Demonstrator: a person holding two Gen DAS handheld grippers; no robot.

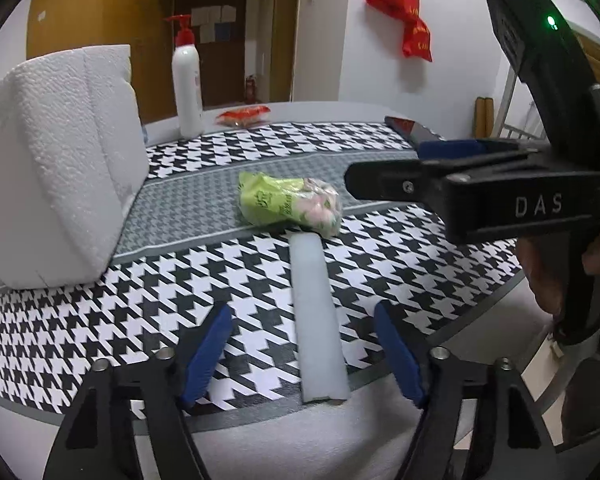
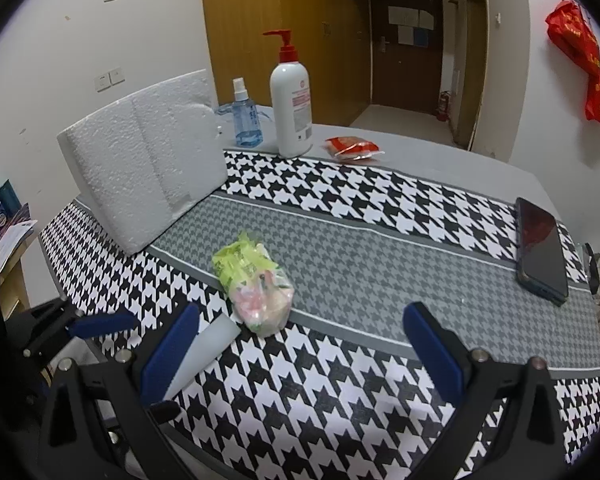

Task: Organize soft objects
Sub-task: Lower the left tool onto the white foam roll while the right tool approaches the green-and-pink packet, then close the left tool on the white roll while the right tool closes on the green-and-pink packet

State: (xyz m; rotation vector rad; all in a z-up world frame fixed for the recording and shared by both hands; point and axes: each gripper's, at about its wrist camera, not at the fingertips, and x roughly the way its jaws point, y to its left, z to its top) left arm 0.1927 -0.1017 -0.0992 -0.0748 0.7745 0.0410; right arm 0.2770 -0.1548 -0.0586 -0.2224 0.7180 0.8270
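A pale foam strip [image 1: 318, 316] lies on the houndstooth cloth [image 1: 100, 320], its near end between the open fingers of my left gripper [image 1: 302, 354]. A green and clear bag of soft sweets [image 1: 288, 204] lies just beyond its far end. A big white foam block [image 1: 56, 168] stands at the left. In the right wrist view my right gripper [image 2: 300, 350] is open and empty above the cloth, the bag [image 2: 256, 286] just ahead to its left, the strip [image 2: 208, 350] by its left finger, the foam block [image 2: 148, 168] farther back. The right gripper [image 1: 384, 178] shows side-on in the left view.
A white pump bottle [image 2: 291, 108] and a blue spray bottle [image 2: 246, 114] stand at the table's back. A red packet [image 2: 354, 147] lies beside them. A dark phone [image 2: 540, 250] lies at the right edge. The table's front edge is close under both grippers.
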